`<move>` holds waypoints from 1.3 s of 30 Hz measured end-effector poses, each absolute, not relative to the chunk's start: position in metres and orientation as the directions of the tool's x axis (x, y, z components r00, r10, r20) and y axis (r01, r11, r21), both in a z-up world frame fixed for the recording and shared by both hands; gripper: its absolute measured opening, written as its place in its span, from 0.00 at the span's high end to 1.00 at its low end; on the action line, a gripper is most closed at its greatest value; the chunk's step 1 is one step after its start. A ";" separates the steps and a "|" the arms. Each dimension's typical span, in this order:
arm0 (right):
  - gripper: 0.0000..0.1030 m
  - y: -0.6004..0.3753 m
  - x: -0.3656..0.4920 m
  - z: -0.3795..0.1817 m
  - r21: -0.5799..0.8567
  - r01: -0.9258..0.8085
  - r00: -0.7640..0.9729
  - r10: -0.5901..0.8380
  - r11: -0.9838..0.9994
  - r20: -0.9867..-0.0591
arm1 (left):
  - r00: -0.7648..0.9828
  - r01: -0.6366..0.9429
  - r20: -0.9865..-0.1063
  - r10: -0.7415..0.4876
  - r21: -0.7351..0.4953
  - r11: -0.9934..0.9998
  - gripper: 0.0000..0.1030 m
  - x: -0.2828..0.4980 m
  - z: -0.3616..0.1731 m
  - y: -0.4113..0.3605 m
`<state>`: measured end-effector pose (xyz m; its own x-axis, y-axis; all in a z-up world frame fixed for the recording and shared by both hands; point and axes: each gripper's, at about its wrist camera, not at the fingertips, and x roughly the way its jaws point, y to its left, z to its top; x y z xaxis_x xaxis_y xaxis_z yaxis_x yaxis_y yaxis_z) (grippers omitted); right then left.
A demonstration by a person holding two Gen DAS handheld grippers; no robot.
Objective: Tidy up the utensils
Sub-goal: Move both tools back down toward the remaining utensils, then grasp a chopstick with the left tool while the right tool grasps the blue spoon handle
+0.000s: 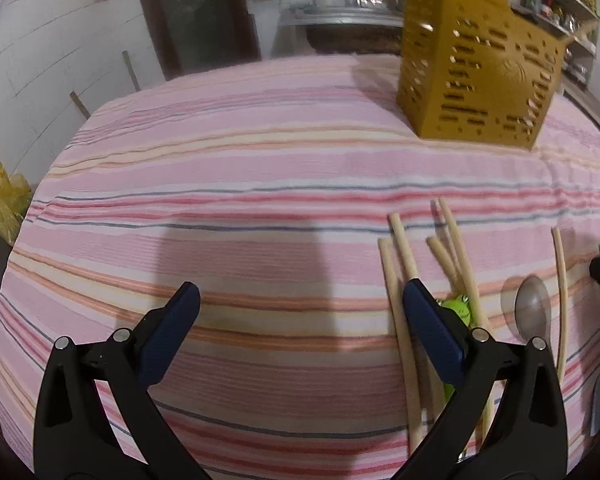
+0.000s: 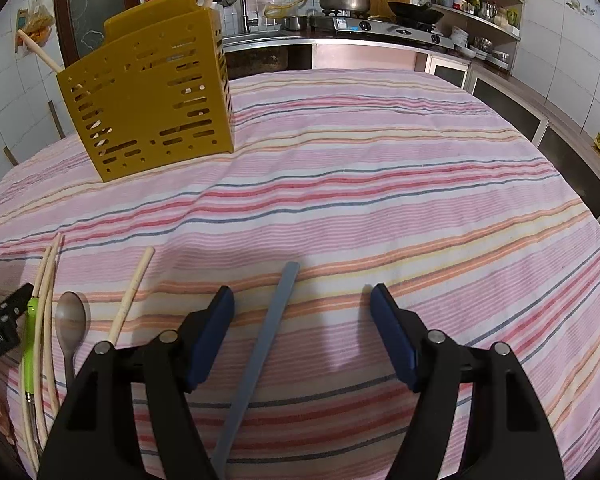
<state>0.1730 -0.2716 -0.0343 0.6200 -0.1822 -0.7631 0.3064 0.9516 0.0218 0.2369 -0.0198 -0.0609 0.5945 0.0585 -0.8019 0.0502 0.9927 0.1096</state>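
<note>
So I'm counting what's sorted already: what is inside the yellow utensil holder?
Two pale wooden sticks, likely chopsticks, poke out of the yellow utensil holder. Its perforated walls hide their lower ends and anything shorter.

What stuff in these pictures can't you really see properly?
- Green utensil: left wrist view, mostly hidden by the left gripper's finger and chopsticks.
- Grey stick: right wrist view, its near end is cut off by the bottom edge.
- Yellow holder: left wrist view, blurred; its contents are unclear.
</note>
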 end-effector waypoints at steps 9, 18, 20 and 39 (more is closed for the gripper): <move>0.57 -0.260 0.177 -0.032 0.004 0.255 0.631 -0.163 0.967 -0.759 | 0.573 0.041 -0.819 0.030 0.065 0.997 0.10 0.240 -0.061 -0.018; 0.85 -0.253 0.181 -0.030 0.014 0.208 0.637 -0.125 0.978 -0.761 | 0.569 0.082 -0.822 -0.004 0.052 0.995 0.40 0.236 -0.057 -0.032; 0.87 -0.255 0.184 -0.029 0.025 0.210 0.635 -0.117 0.977 -0.763 | 0.563 0.084 -0.826 -0.006 0.049 0.995 0.49 0.240 -0.056 -0.035; 0.89 -0.253 0.183 -0.027 0.011 0.218 0.641 -0.135 0.976 -0.755 | 0.549 0.108 -0.833 -0.067 -0.009 0.994 0.93 0.237 -0.048 -0.034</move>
